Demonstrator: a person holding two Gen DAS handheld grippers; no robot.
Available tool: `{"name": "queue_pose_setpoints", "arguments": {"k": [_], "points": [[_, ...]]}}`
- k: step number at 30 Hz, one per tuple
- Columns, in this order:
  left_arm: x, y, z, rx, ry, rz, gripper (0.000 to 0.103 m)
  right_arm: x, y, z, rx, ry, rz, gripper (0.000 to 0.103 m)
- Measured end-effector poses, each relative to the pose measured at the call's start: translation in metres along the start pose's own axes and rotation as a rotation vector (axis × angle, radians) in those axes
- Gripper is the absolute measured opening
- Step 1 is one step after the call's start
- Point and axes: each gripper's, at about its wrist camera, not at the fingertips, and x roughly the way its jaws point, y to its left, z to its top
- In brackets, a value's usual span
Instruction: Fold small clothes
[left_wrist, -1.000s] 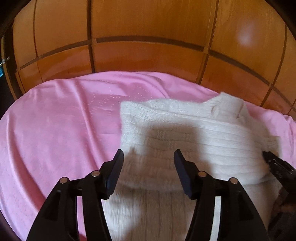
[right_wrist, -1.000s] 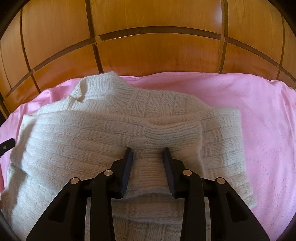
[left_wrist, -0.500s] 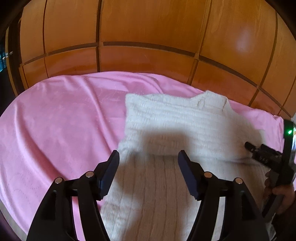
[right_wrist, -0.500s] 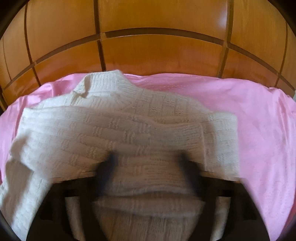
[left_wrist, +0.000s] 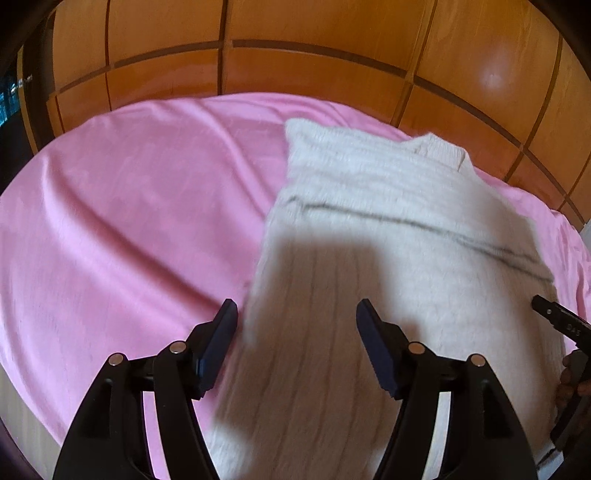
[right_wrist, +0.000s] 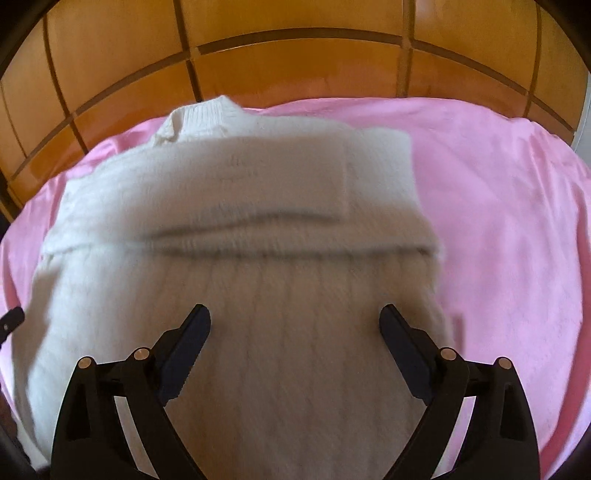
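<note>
A white knit sweater (left_wrist: 388, 206) lies flat on the pink sheet (left_wrist: 129, 221), collar toward the headboard, with its sleeves folded across the chest. My left gripper (left_wrist: 295, 317) hovers open over the sweater's lower left edge, one finger above the sheet and the other above the knit. In the right wrist view the sweater (right_wrist: 258, 192) fills the middle, and my right gripper (right_wrist: 295, 317) stands wide open over its lower body. Nothing is between either pair of fingers. The right gripper's tip (left_wrist: 554, 317) and a hand (left_wrist: 576, 380) show at the left view's right edge.
A glossy wooden headboard (right_wrist: 295, 62) rises just behind the collar. Pink sheet (right_wrist: 498, 221) spreads out on both sides of the sweater. The left gripper's tip (right_wrist: 13, 319) pokes in at the right view's left edge.
Both grippers drew back from the folded sleeves toward the sweater's lower body. The right gripper opened wide, off the knit it was over; the left one opened a little more.
</note>
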Motion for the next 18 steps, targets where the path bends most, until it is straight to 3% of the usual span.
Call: {"name": "queue_pose_setpoints", "arguments": {"k": [4, 12, 14, 16, 18], "points": [[-0.011, 0.015, -0.021, -0.009, 0.028, -0.025, 0.066, -0.02, -0.023, -0.022, 0.022, 0.019, -0.002, 0.092], [-0.039, 0.044, -0.058, -0.026, 0.063, -0.061, 0.065, -0.062, -0.067, -0.083, 0.095, 0.102, 0.073, 0.09], [-0.046, 0.048, -0.066, -0.021, 0.077, -0.086, 0.064, -0.075, -0.07, -0.098, 0.096, 0.121, 0.103, 0.078], [-0.05, 0.049, -0.072, -0.005, 0.099, -0.119, 0.052, -0.085, -0.071, -0.11, 0.094, 0.155, 0.136, 0.062], [-0.053, 0.047, -0.078, 0.025, 0.128, -0.159, 0.044, -0.09, -0.068, -0.119, 0.097, 0.19, 0.179, 0.038]]}}
